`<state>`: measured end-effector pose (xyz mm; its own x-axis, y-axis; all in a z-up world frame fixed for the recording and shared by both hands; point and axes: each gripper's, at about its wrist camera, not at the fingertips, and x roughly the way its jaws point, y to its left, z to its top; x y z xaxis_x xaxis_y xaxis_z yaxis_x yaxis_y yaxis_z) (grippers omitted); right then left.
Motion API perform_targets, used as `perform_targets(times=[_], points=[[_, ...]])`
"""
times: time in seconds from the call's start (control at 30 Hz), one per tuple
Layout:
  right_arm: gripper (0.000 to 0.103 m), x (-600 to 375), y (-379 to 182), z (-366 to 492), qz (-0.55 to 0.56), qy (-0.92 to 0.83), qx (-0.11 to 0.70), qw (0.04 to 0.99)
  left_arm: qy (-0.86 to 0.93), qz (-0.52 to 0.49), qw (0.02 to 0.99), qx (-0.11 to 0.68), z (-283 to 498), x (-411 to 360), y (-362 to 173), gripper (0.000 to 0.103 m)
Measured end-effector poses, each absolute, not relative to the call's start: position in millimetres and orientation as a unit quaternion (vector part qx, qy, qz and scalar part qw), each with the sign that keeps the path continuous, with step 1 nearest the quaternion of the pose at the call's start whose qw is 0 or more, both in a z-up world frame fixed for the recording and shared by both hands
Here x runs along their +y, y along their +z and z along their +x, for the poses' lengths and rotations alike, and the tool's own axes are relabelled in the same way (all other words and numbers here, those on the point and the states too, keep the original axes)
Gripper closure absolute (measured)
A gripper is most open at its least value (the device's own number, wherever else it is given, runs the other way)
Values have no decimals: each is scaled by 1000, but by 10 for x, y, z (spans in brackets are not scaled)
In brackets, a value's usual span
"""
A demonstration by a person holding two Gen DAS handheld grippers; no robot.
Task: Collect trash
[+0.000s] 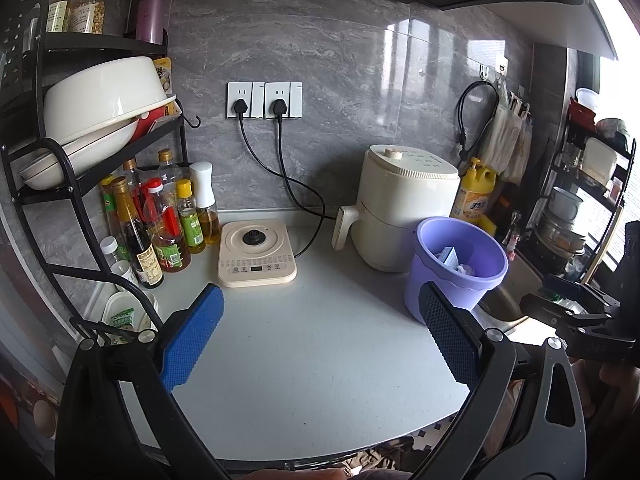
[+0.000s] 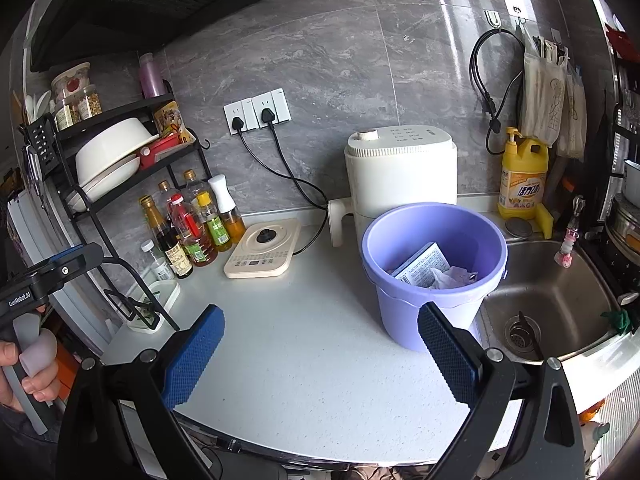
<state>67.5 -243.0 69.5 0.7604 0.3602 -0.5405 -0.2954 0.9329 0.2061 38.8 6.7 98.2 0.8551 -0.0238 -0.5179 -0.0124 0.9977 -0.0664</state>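
Both grippers are spread wide and empty: left gripper [image 1: 320, 336] hovers over the bare counter [image 1: 304, 336], right gripper [image 2: 320, 354] hovers likewise, nothing between the pads of either. The purple bin [image 2: 434, 276] stands on the counter at the sink [image 2: 560, 300] edge, just in front of the white cooker [image 2: 400, 172]. Inside the bin: a printed box [image 2: 420, 266] leaning against the wall, and crumpled tissue [image 2: 452, 278] beside it, touching. No loose trash shows on the open counter in either view; the remaining items look like kitchen fixtures — hotplate [image 2: 262, 254], bottles [image 2: 192, 224], rack [image 1: 60, 184], soap bottle [image 2: 522, 180]. Judgement: collection appears at or near its end, with the visible trash already in the bin. A small tray [image 2: 154, 306] under the rack holds something green; too unclear to call it trash. Next move, if any: scan the counter edges and sink for missed pieces; approach any find with the jaws kept apart, close on it, carry it over the bin rim and release. Otherwise withdraw both grippers.
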Motion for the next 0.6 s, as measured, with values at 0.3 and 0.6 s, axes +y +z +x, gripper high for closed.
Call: perform_targets(times=[0.3,0.6], points=[[8,-2411,715,642,49,172,299,937,-4,-37,963,267,402,109,980,6],[8,-2423,732,600,52,168,297,939,-8,-38,965,261,381,93,1035,6]])
